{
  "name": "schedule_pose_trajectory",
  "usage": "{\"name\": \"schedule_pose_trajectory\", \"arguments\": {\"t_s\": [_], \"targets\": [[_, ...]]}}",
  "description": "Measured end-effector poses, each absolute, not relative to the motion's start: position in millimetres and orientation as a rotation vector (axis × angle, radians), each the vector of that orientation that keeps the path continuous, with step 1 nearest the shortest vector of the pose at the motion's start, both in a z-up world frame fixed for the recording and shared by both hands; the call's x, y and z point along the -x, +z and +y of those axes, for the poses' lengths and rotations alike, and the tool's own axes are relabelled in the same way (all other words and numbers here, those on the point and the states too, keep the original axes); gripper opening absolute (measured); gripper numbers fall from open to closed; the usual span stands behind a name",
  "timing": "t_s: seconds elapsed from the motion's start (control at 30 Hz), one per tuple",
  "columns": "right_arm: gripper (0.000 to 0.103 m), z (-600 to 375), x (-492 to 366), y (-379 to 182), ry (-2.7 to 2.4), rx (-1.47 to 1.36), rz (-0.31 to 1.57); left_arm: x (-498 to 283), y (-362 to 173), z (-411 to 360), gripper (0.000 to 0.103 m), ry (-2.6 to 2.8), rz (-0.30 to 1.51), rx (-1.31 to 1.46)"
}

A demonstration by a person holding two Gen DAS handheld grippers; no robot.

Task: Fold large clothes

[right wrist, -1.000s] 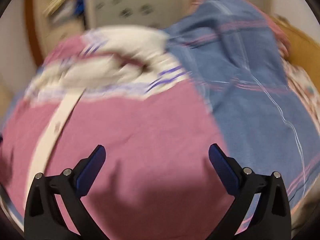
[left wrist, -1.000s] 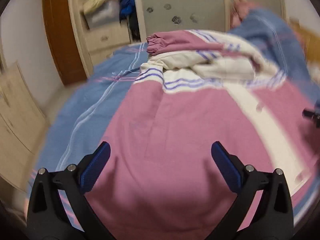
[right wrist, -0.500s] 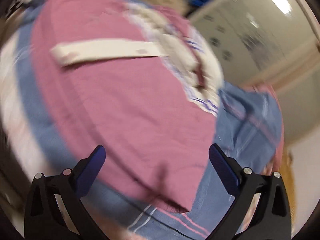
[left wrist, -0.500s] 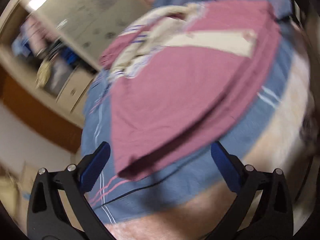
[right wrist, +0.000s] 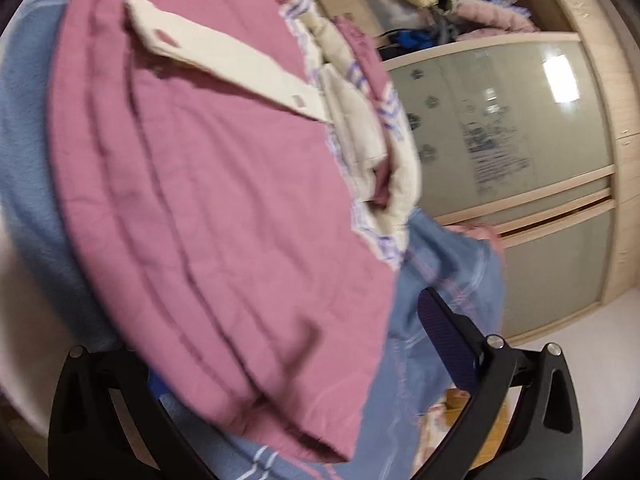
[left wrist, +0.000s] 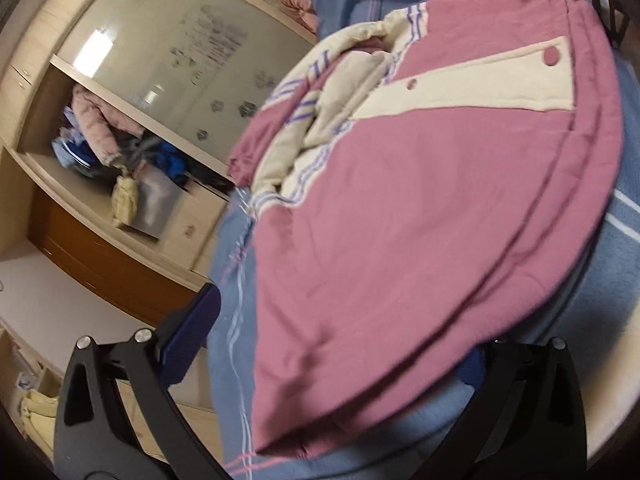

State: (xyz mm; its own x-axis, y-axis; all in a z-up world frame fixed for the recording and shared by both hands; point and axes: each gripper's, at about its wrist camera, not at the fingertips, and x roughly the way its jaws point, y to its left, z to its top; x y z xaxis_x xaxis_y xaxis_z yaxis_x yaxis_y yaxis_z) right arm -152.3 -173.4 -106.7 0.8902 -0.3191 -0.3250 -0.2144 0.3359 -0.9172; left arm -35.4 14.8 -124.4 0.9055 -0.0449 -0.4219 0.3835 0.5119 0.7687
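A pink padded garment (left wrist: pixel 400 220) with a cream button strip (left wrist: pixel 480 88) and cream striped lining lies folded on a blue striped bed sheet (left wrist: pixel 236 320). My left gripper (left wrist: pixel 344 328) is open at its near left corner. One blue pad stands clear over the sheet; the other finger is hidden behind the hem. In the right wrist view the same garment (right wrist: pixel 200 200) fills the frame. My right gripper (right wrist: pixel 288 328) is open at the near right corner, with its right pad (right wrist: pixel 444 336) clear of the cloth and its left finger tucked under the folded edge.
A wardrobe with frosted sliding doors (left wrist: pixel 180 60) stands beyond the bed, also seen in the right wrist view (right wrist: pixel 500 120). Its open shelf holds piled clothes (left wrist: pixel 104 132). The bed's pale edge (left wrist: pixel 608 380) runs along the near side.
Both grippers have tilted sideways and dropped from above the garment to its near hem. The corners now sit between the open fingers. The garment has not visibly shifted.
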Motion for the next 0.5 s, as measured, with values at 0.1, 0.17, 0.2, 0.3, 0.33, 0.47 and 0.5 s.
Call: {"name": "schedule_pose_trajectory", "arguments": {"t_s": [0.1,0.17,0.2,0.3,0.33,0.47,0.5], "targets": [[0.102,-167,134,-120,-0.201,1.24,0.408,20,-126,3,0.099,-0.214,0.332,-1.013],[0.08,-169,128,-124,-0.165,1.195,0.457,14,-129,1,0.086,-0.22,0.357,-0.981],[0.075,-169,128,-124,-0.138,1.174,0.495,17,-129,2,0.079,-0.221,0.363,-0.975],[0.07,-170,133,-116,-0.091,1.175,0.524,21,-133,-1,0.078,-0.203,0.354,-0.99],[0.07,-170,134,-114,-0.064,1.162,0.548,24,-134,-1,0.078,-0.206,0.358,-0.992],[0.098,-183,133,-84,0.047,0.999,0.644,22,-130,4,0.087,-0.21,0.373,-0.968],[0.099,-186,135,-77,0.07,0.958,0.657,21,-129,6,0.089,-0.214,0.376,-0.962]]}}
